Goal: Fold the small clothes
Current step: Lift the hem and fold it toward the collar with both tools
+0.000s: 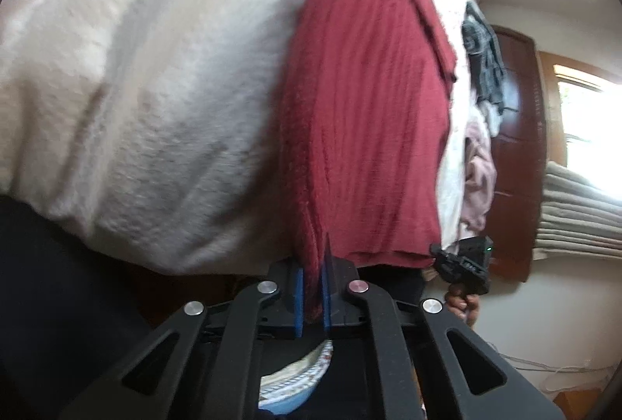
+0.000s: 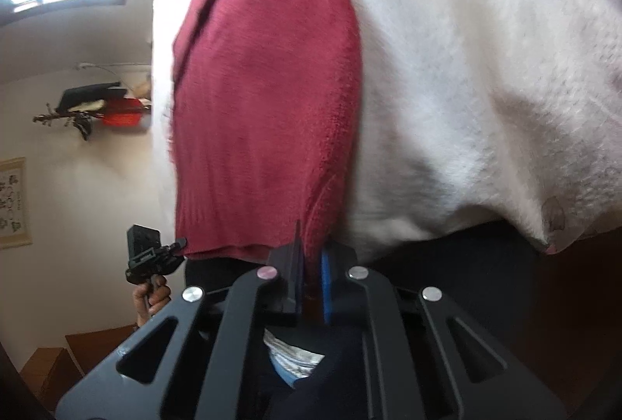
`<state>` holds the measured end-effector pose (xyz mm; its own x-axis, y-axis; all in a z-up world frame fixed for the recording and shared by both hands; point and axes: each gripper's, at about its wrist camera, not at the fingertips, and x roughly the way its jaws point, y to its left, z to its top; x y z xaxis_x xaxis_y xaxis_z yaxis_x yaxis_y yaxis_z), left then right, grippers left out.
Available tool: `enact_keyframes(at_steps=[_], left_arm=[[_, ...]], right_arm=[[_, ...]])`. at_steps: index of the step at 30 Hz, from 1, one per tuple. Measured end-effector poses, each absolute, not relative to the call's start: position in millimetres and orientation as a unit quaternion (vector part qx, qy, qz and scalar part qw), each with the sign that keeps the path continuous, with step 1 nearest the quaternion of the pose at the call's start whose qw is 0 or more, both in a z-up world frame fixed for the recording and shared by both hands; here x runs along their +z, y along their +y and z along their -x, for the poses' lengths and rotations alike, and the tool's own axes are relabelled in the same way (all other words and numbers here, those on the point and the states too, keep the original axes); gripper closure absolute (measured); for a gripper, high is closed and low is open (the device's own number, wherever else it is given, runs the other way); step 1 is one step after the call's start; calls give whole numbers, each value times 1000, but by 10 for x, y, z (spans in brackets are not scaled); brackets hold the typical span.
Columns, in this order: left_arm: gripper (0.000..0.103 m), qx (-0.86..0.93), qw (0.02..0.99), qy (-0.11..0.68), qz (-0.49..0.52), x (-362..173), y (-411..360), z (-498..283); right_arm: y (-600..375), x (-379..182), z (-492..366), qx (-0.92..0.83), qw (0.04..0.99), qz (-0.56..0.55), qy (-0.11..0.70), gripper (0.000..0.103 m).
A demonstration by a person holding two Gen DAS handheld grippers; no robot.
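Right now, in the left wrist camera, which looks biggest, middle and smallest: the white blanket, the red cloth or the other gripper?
1. white blanket
2. red cloth
3. right gripper, smallest, though it is farther from the camera, so its true size is unsure.

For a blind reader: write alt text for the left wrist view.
The left tool pinches a corner of a dark red knit garment lying on a cream blanket. The right tool holds the other corner.

the left gripper point(image 1: 313, 284) has its blue pads point(image 1: 297, 297) pinched together on red cloth point(image 1: 365, 116). the right gripper point(image 2: 313, 284) is clamped on the same cloth. a hand point(image 2: 151, 297) grips each handle.
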<state>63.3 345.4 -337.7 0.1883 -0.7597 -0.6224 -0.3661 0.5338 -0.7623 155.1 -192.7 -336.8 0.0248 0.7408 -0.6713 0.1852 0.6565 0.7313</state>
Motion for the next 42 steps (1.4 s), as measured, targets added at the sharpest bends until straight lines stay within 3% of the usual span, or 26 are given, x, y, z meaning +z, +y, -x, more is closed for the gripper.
enact_keyframes(at_steps=[15, 21, 31, 42], left_arm=[[98, -223, 663, 519, 492, -2379, 3529, -1013], [98, -229, 666, 504, 500, -2230, 3592, -1369], [98, -210, 655, 496, 530, -2335, 3810, -2172], [98, -145, 640, 522, 544, -2998, 4000, -3441]], right_arm=[[-1982, -2509, -1905, 275, 661, -392, 578, 99], [-1928, -2245, -2256, 283, 673, -393, 559, 99], [-1868, -2205, -3131, 268, 681, -401, 551, 99], [-1747, -2796, -4318, 214, 672, -400, 585, 98]])
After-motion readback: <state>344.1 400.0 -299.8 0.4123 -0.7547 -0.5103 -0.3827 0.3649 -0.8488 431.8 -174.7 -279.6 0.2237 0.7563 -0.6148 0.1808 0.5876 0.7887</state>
